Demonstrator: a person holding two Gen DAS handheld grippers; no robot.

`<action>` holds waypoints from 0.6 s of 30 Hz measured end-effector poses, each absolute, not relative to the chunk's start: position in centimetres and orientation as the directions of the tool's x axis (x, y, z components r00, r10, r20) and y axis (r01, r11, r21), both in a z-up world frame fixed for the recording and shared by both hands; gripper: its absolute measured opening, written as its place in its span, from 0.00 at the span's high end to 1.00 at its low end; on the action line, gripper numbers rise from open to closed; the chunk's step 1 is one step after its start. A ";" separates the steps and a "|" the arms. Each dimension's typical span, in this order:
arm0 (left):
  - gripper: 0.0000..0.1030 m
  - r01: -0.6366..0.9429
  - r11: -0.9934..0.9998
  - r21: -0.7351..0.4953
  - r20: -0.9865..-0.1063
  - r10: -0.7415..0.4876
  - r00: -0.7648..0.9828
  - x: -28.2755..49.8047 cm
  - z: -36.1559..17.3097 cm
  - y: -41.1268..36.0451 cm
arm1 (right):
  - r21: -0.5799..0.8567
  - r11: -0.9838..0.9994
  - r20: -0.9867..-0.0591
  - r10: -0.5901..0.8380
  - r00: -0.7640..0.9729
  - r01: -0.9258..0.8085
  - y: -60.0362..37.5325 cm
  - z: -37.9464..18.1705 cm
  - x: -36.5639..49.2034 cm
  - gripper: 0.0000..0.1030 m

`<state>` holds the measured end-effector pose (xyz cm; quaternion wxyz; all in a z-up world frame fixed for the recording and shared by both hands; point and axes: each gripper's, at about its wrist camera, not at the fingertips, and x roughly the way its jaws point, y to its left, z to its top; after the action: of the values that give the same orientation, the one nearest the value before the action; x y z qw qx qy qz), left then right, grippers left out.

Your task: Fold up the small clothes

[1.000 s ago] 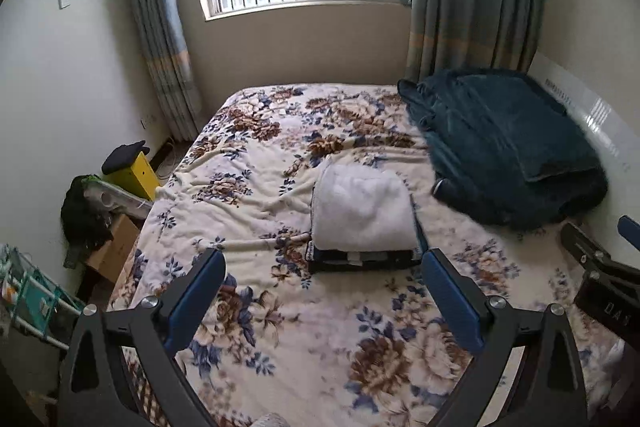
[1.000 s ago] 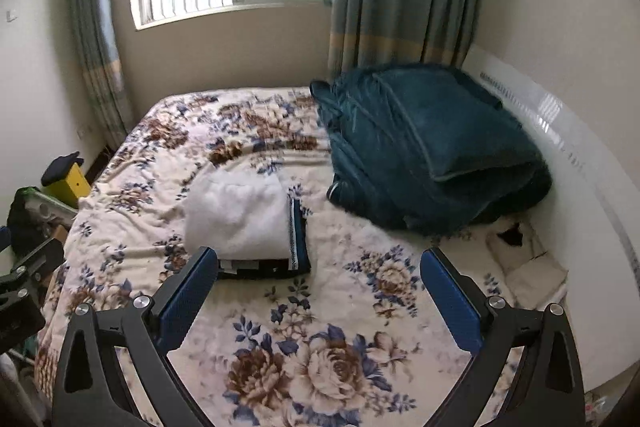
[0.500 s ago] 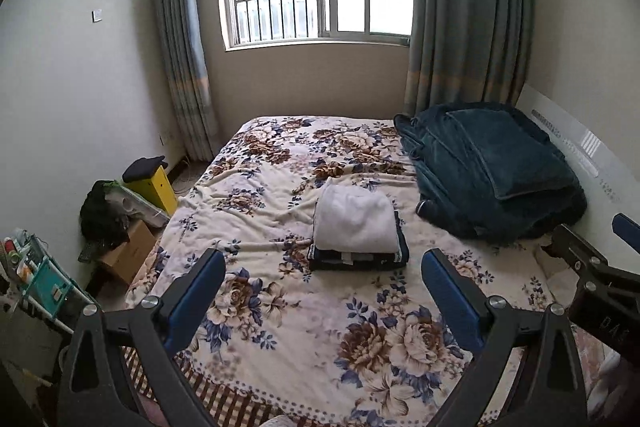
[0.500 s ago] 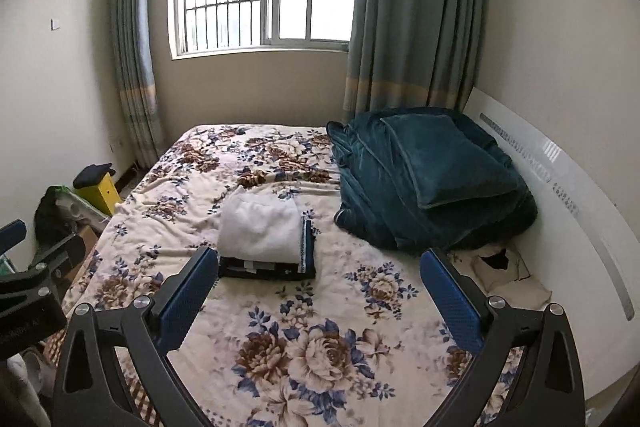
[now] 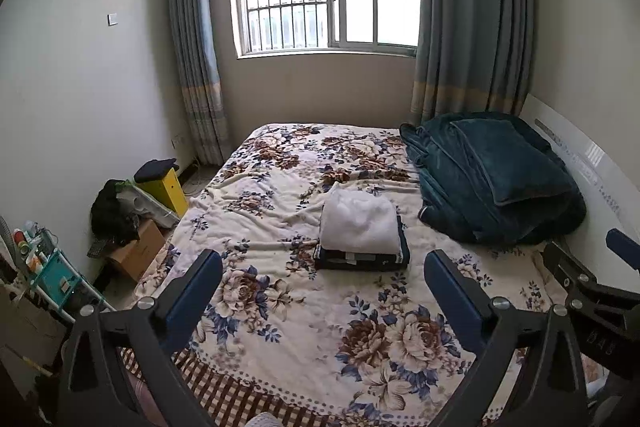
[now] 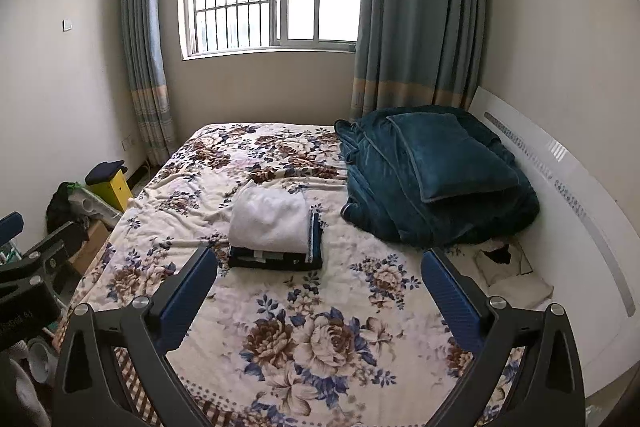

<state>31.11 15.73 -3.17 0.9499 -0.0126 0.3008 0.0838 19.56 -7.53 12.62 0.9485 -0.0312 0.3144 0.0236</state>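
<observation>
A folded white garment (image 5: 359,225) lies on top of a folded dark blue garment (image 5: 362,261), a neat stack in the middle of the floral bed (image 5: 280,307). The stack also shows in the right wrist view, white garment (image 6: 270,223) over dark one (image 6: 276,261). My left gripper (image 5: 324,291) is open and empty, well back from the stack above the bed's near edge. My right gripper (image 6: 318,291) is open and empty, equally far back. Each gripper shows at the edge of the other's view.
A teal blanket and pillow pile (image 6: 432,179) fills the bed's right side by the white headboard (image 6: 560,187). A small light cloth (image 6: 508,271) lies near the headboard. A yellow box (image 5: 166,185), cardboard box and dark bag stand on the floor at left. Window and curtains behind.
Both grippers have pulled back and up from the stack, which now looks smaller and farther. The stack has not moved. Both stay open.
</observation>
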 end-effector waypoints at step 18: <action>0.00 -0.171 0.984 0.039 -0.566 0.163 0.808 30.5 -2.8 16.1 | -0.034 0.997 -0.591 0.039 0.806 -0.073 -7.2 13.1 19.4 0.00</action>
<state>30.53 16.08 -2.82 0.9508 -0.0071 0.2971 0.0879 19.40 -7.20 13.13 0.9498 -0.0273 0.3104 0.0296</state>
